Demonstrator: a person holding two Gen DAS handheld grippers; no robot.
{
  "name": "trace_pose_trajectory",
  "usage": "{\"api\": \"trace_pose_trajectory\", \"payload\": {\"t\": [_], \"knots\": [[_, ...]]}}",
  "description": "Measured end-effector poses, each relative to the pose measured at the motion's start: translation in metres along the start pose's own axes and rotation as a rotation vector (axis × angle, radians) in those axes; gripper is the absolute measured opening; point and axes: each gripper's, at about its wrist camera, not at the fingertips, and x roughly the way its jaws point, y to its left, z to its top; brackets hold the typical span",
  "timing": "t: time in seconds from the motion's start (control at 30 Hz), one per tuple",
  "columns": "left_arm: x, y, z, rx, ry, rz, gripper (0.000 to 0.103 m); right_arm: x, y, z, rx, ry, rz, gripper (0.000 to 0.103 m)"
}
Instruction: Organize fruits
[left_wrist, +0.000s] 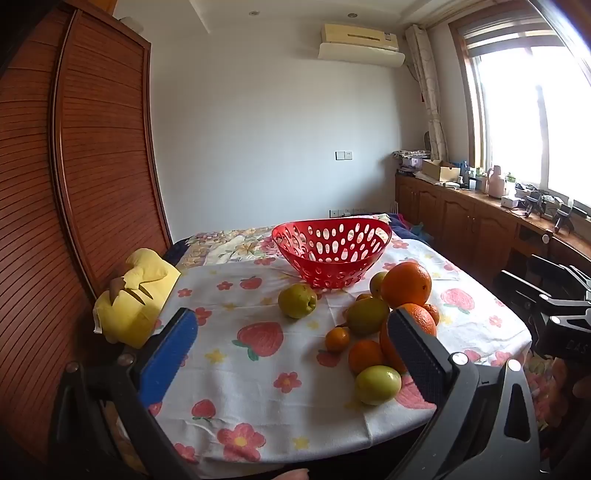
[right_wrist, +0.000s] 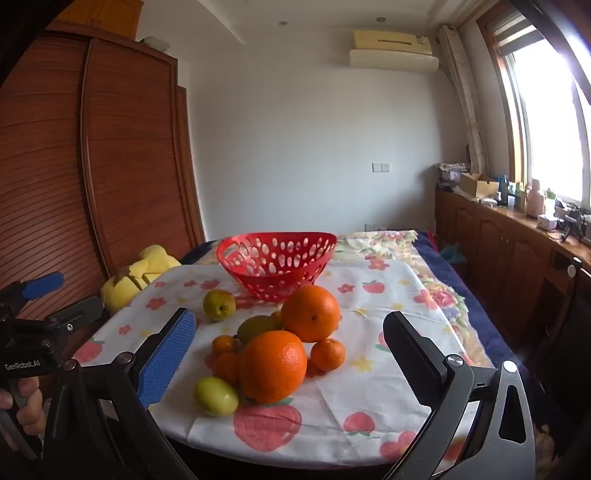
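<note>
We hover both the left gripper (left_wrist: 291, 354) and right gripper (right_wrist: 290, 354) wide apart and empty before the fruit pile (right_wrist: 273, 347), so next we must clasp one fruit for the red basket (right_wrist: 275, 267).

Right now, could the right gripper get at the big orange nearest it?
Probably yes: the right gripper is open and empty, the near big orange lies straight ahead, though small fruits crowd its sides.

Home bedroom: louvred wooden wardrobe (left_wrist: 92, 155), wall air conditioner (left_wrist: 360, 44), curtained window (left_wrist: 532, 110).
</note>
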Motion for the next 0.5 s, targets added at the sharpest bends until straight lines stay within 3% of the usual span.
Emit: {"api": "trace_pose_trajectory", "payload": {"t": [0.5], "knots": [[-0.0023,-0.0031,-0.003,-0.001,0.003,0.001,0.103,0.0001,0.0012,-0.0002,-0.013,0.006,-0.006,0.103]]}}
